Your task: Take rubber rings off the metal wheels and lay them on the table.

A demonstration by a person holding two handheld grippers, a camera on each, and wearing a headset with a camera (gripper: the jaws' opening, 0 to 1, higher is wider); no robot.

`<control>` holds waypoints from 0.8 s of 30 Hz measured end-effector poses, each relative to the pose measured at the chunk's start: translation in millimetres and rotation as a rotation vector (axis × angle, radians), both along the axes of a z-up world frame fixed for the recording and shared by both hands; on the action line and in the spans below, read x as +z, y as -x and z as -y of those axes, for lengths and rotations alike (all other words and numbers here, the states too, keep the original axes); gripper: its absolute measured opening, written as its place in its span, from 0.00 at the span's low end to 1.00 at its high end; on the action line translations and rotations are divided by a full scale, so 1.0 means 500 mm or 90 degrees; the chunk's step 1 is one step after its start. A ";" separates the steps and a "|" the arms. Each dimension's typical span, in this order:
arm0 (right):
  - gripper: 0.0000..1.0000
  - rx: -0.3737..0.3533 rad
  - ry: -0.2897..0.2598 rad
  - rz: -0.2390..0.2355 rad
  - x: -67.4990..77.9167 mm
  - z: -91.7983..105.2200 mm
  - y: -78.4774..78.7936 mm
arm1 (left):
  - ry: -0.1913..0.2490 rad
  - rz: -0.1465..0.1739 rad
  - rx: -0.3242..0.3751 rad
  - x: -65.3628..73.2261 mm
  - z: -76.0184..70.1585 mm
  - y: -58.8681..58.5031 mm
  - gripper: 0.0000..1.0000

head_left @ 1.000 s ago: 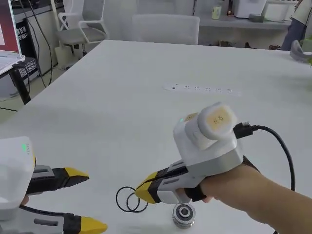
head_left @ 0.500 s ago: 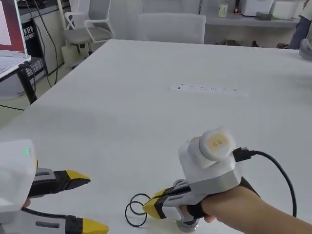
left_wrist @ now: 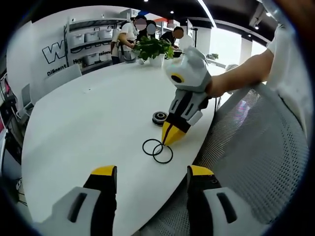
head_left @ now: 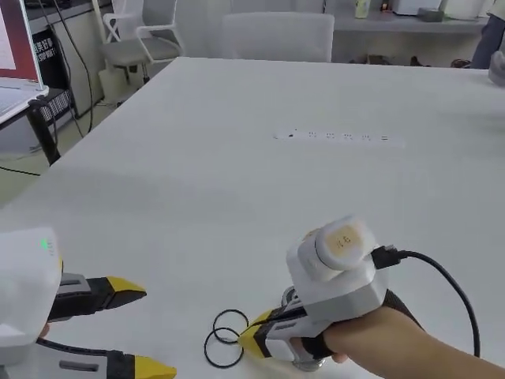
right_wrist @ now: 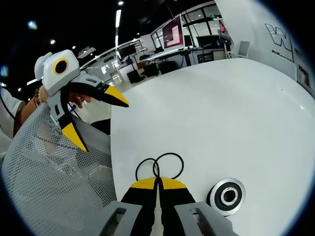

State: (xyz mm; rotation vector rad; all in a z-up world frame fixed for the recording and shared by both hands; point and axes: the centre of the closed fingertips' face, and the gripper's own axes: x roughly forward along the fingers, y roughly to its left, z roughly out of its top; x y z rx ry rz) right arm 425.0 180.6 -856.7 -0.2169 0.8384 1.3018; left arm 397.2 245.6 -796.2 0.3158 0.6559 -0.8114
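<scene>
Two thin black rubber rings (head_left: pixel 225 336) lie flat and overlapping on the white table (head_left: pixel 237 158), also in the left gripper view (left_wrist: pixel 157 150) and the right gripper view (right_wrist: pixel 160 166). My right gripper (head_left: pixel 254 339) is shut, its yellow tip touching the rings' near edge (right_wrist: pixel 157 183); whether it pinches one I cannot tell. A metal wheel (right_wrist: pixel 226 195) sits just right of it, mostly covered by the gripper in the head view (head_left: pixel 304 365), and beyond the rings in the left gripper view (left_wrist: pixel 160 117). My left gripper (head_left: pixel 140 328) stands open at the lower left, apart from the rings (left_wrist: pixel 151 172).
A power strip (head_left: pixel 331 136) lies across the table's middle. Chairs (head_left: pixel 276 35) stand at the far edge, and a desk with a screen (head_left: pixel 16 47) at the left. A mesh chair (left_wrist: pixel 246 147) is close by the table's near edge. People stand behind a potted plant (left_wrist: pixel 152 49).
The head camera has tilted down. My right hand has dropped lower over the wheel, which is now mostly covered; its tip stays at the rings. The left gripper has not moved.
</scene>
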 end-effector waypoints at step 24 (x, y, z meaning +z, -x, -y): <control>0.00 0.010 0.007 0.034 0.004 -0.006 0.005 | -0.028 0.012 0.000 0.001 -0.005 0.002 0.53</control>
